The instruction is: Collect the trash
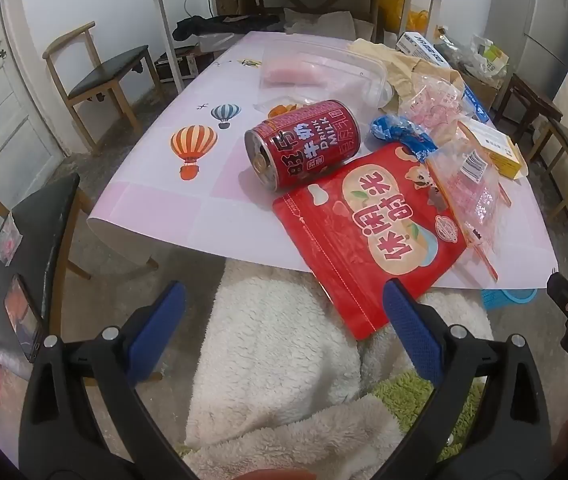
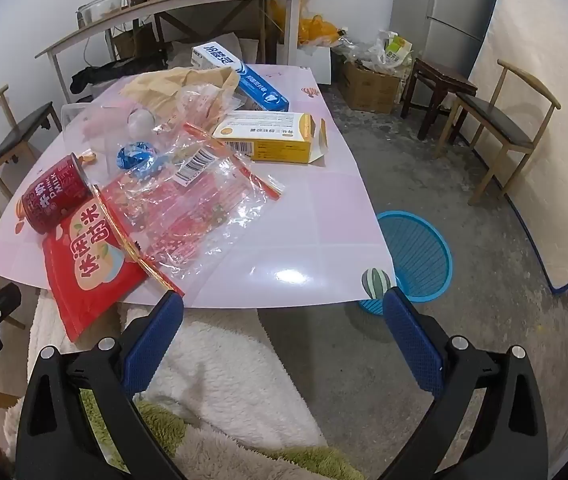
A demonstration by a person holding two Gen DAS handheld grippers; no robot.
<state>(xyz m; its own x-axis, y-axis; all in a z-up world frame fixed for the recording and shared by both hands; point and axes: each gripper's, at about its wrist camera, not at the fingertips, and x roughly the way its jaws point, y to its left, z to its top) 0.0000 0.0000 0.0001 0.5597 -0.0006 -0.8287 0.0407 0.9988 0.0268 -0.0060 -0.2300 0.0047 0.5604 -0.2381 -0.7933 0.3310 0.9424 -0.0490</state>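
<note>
Trash lies on a pink table [image 1: 155,208] [image 2: 316,240]. A red milk can [image 1: 304,144] [image 2: 53,198] lies on its side. A red snack pouch [image 1: 372,236] [image 2: 91,268] hangs over the near edge. A clear plastic bag [image 2: 203,208] [image 1: 468,184], a blue wrapper [image 1: 400,136] [image 2: 137,156], a yellow box [image 2: 271,136] and a toothpaste box [image 2: 239,76] lie behind. A blue basket [image 2: 416,256] stands on the floor to the right of the table. My left gripper [image 1: 284,332] is open and empty, short of the pouch. My right gripper [image 2: 284,340] is open and empty before the table edge.
A clear plastic container [image 1: 316,72] and a tan paper bag [image 2: 179,80] lie at the back of the table. Wooden chairs [image 1: 95,76] [image 2: 508,120] stand on both sides. A white fleece [image 1: 275,360] is below the grippers. A phone [image 1: 21,316] lies on a dark stool at left.
</note>
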